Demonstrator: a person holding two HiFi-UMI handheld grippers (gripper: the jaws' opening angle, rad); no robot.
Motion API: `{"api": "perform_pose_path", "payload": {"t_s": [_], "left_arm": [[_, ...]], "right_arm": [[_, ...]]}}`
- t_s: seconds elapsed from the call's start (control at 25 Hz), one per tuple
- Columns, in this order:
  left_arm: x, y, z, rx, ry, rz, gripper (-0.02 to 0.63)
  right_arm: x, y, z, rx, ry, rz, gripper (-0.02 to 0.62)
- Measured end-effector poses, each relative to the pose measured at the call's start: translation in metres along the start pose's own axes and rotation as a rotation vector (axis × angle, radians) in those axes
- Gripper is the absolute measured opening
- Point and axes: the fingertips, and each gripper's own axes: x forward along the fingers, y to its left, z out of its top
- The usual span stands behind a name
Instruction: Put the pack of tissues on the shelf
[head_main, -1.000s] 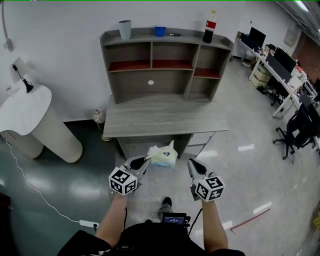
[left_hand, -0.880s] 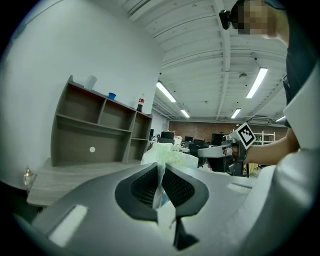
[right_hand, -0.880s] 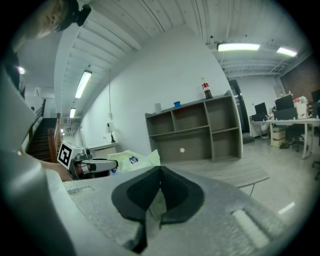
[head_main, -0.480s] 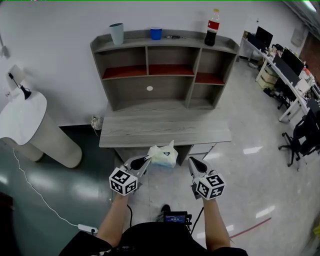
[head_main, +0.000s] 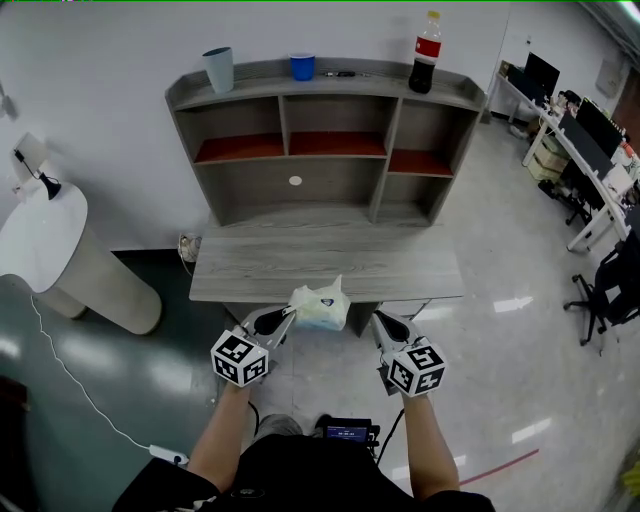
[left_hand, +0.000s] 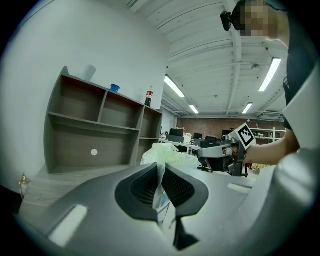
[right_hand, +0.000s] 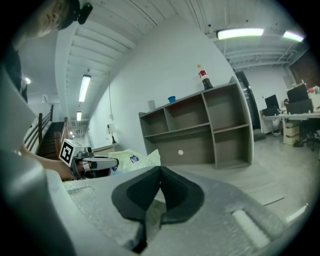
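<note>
The pack of tissues (head_main: 320, 307), a pale green plastic-wrapped bundle, hangs in front of the grey desk's (head_main: 330, 268) near edge. My left gripper (head_main: 288, 314) is shut on a fold of its wrapper; in the left gripper view the film runs up between the pads (left_hand: 172, 185) to the pack (left_hand: 167, 154). My right gripper (head_main: 380, 322) is beside the pack, shut with nothing between its jaws (right_hand: 161, 174). The right gripper view shows the pack (right_hand: 132, 160) and the left gripper (right_hand: 100, 163) to the left. The grey shelf unit (head_main: 300, 150) stands on the desk against the wall.
On the shelf top stand a grey cup (head_main: 217, 69), a blue cup (head_main: 302, 66) and a cola bottle (head_main: 426, 53). A white rounded stand (head_main: 60, 250) is at the left, with a cable and power strip (head_main: 165, 455) on the floor. Office desks and chairs (head_main: 600, 160) fill the right.
Both grippers have moved forward toward the desk, the left still carrying the pack. The desk and shelf unit appear closer and more centred.
</note>
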Motion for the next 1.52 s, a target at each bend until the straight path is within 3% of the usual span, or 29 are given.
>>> {"api": "perform_pose_path", "payload": {"t_s": [0.24, 0.64, 1.52], "left_arm": [[0.014, 0.011, 0.002, -0.014, 0.003, 0.028, 0.015], [0.040, 0.042, 0.012, -0.005, -0.011, 0.029, 0.015], [0.126, 0.145, 0.055, 0.006, -0.023, -0.062, 0.015]], "right_arm": [[0.017, -0.008, 0.003, -0.006, 0.020, 0.042, -0.002], [0.054, -0.030, 0.015, -0.004, 0.024, 0.020, -0.002], [0.162, -0.084, 0.071, -0.011, 0.008, -0.061, -0.002]]}}
